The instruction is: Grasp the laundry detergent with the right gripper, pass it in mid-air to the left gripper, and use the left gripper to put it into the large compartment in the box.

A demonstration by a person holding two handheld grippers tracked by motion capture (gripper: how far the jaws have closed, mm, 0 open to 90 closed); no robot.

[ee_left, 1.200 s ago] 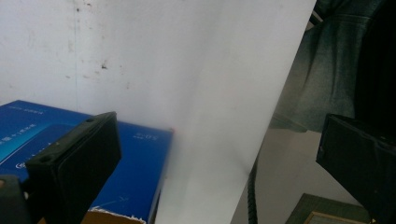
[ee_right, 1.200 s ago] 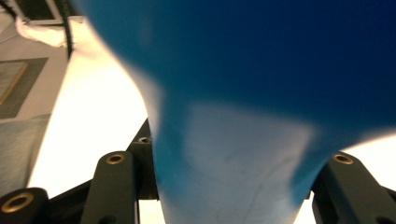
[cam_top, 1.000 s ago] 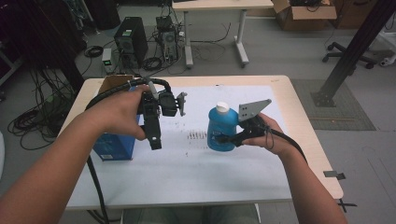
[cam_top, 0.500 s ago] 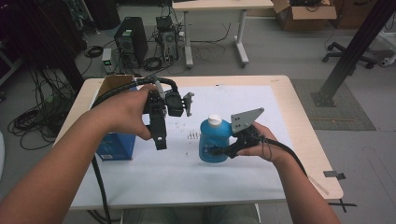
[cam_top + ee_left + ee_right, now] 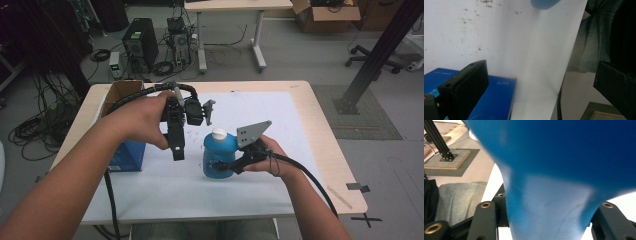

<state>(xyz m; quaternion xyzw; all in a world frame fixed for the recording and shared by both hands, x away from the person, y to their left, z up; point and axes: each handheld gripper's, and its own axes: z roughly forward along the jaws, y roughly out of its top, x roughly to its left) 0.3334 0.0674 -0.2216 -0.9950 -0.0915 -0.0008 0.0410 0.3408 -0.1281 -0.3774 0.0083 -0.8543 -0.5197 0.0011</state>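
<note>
I read this as a carry in its middle stretch: the grasp is done, and what is left, as far as I can judge, is bringing the bottle to wherever it belongs and either setting it down or working on its cap. The desk [image 5: 320, 130] under its white sheet [image 5: 280, 107] is the biggest thing in front of me, with a blue box [image 5: 131, 156] at its left side and an open cardboard box [image 5: 121, 91] behind that. My right tool [image 5: 226, 167] is clamped on the blue bottle [image 5: 218, 156], the jaws pressing its sides low on the body (in the right gripper view the blue plastic [image 5: 554, 195] sits squeezed between the two black jaws). The bottle stands upright about mid-desk, near the front, just to the right of my left tool; whether its base rests on the sheet or hangs just above it I cannot tell. My left tool [image 5: 178, 153] points down over the sheet, jaws apart with nothing between them; the left gripper view looks past them to the sheet and a corner of the blue box [image 5: 491, 100], so that hand is free to help, perhaps at the cap.

The bottle itself is translucent blue plastic, squat and round-shouldered, narrowing to a short neck with a white cap [image 5: 219, 133] still on; a label with small print sits on its front, too small to read
</note>
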